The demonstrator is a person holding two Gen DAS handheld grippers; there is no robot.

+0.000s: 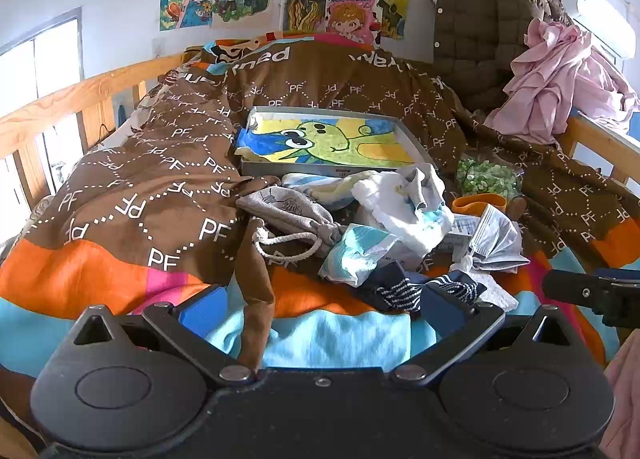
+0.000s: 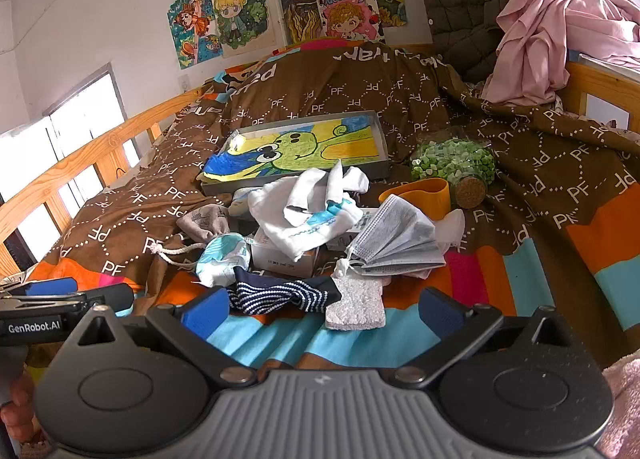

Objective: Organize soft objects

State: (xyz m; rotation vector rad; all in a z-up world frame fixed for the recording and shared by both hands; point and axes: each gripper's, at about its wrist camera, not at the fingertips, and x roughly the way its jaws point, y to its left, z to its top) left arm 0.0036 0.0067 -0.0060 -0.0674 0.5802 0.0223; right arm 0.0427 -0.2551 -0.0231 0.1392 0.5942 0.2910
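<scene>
A heap of soft things lies on the bed: a navy striped sock [image 2: 280,293] [image 1: 404,291], a white and blue cloth [image 2: 316,215] [image 1: 404,203], a grey drawstring pouch [image 1: 288,207] [image 2: 204,221], a light blue sock [image 2: 224,259], grey face masks [image 2: 396,239] [image 1: 496,239] and a white sponge [image 2: 356,305]. A shallow grey box [image 1: 320,169] [image 2: 376,171] with a dinosaur drawing lies behind the heap. My left gripper [image 1: 324,307] is open and empty, just in front of the navy sock. My right gripper [image 2: 320,307] is open and empty, its fingers either side of the sock and sponge.
An orange cup [image 2: 420,195] and a jar of green pieces [image 2: 456,163] lie right of the heap. A small white carton [image 2: 284,259] sits under the cloth. Wooden rails [image 1: 60,99] edge the bed. A pink garment [image 2: 552,31] and brown quilted coat [image 1: 480,19] hang at the back right.
</scene>
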